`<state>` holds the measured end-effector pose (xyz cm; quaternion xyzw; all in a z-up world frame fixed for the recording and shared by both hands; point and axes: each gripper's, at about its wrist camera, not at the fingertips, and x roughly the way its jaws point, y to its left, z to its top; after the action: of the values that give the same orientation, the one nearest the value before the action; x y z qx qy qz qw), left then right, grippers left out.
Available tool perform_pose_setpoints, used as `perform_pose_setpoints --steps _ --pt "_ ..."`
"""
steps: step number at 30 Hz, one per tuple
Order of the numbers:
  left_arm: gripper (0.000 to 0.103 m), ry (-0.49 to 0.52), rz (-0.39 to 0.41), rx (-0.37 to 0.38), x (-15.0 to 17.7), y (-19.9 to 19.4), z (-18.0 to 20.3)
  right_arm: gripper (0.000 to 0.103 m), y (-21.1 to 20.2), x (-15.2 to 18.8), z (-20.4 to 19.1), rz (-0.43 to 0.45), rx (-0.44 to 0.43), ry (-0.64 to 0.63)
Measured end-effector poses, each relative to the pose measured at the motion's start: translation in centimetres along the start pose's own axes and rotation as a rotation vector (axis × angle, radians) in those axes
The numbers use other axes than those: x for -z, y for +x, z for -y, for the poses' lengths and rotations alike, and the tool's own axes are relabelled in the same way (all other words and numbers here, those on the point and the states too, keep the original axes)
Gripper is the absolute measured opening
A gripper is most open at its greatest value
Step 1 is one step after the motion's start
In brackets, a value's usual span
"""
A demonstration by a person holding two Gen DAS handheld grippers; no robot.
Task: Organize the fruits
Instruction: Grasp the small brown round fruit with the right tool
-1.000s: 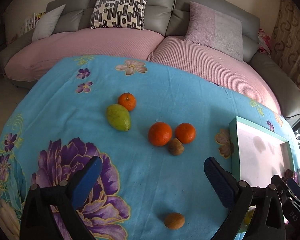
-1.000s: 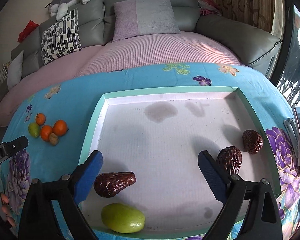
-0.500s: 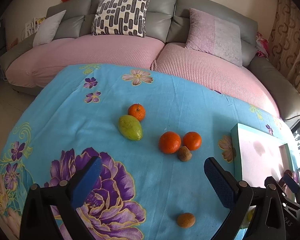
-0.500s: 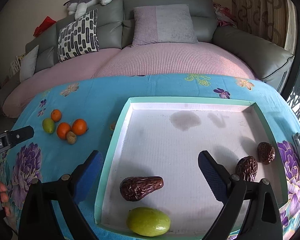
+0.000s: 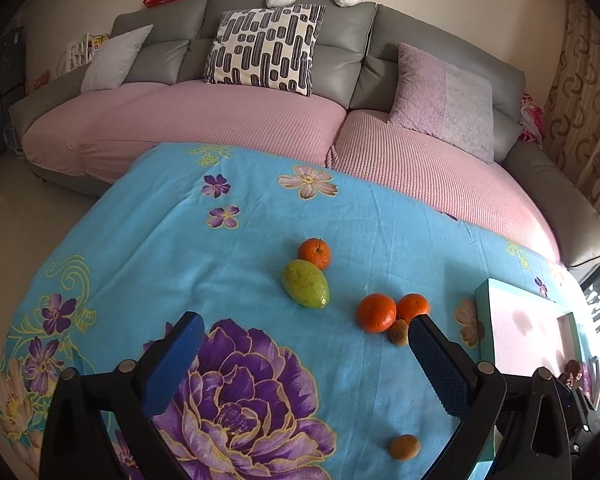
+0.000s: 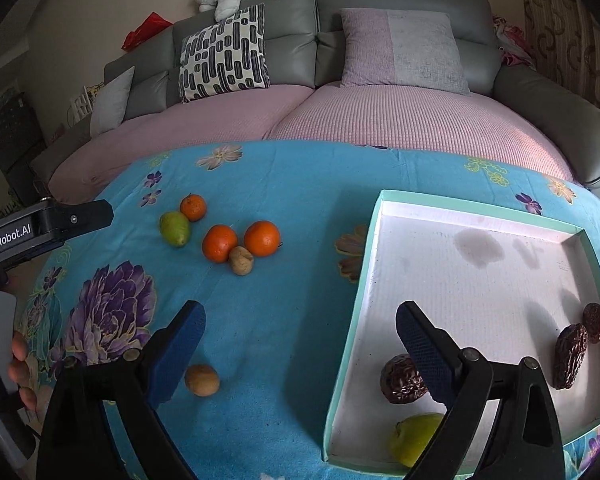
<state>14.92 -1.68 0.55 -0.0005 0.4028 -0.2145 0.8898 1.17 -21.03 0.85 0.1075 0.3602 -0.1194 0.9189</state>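
Brown fruit point(image 6: 202, 379) lies just beside the right gripper's point(image 6: 300, 336) empty, spread jaws

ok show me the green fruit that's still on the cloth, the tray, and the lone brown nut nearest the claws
green fruit point(image 5: 305, 289): left wrist view, middle of its skin
tray point(image 6: 366, 262): right wrist view, left rim
brown nut point(image 6: 202, 379): right wrist view, centre of the shell

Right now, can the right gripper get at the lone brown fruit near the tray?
Probably yes. The right gripper is open, and the brown fruit lies on bare cloth by its left jaw, with nothing between.
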Motion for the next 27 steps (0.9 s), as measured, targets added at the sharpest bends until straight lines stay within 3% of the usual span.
perform_pose_setpoints --steps 2,5,15,23,27 --pt "0.103 0.033 -0.008 -0.029 0.0 0.0 -0.1 0.095 0.5 0.3 -1.2 -0.017 -0.013 -0.03" --pt "0.103 0.065 -0.028 -0.073 0.2 0.4 -0.3 0.079 1.3 0.9 -2.6 -0.057 -0.045 -0.055" --pt "0.103 0.066 -0.108 -0.097 0.9 2.3 -1.3 0.05 4.2 3.6 -5.6 -0.213 -0.103 -0.116" --pt "0.103 0.044 -0.118 -0.095 0.9 2.7 -2.0 0.029 4.2 3.7 -6.2 -0.225 -0.111 -0.14" --pt "0.103 0.038 -0.118 -0.096 0.8 2.7 -2.0 0.029 3.6 3.6 -6.1 -0.21 -0.124 -0.143"
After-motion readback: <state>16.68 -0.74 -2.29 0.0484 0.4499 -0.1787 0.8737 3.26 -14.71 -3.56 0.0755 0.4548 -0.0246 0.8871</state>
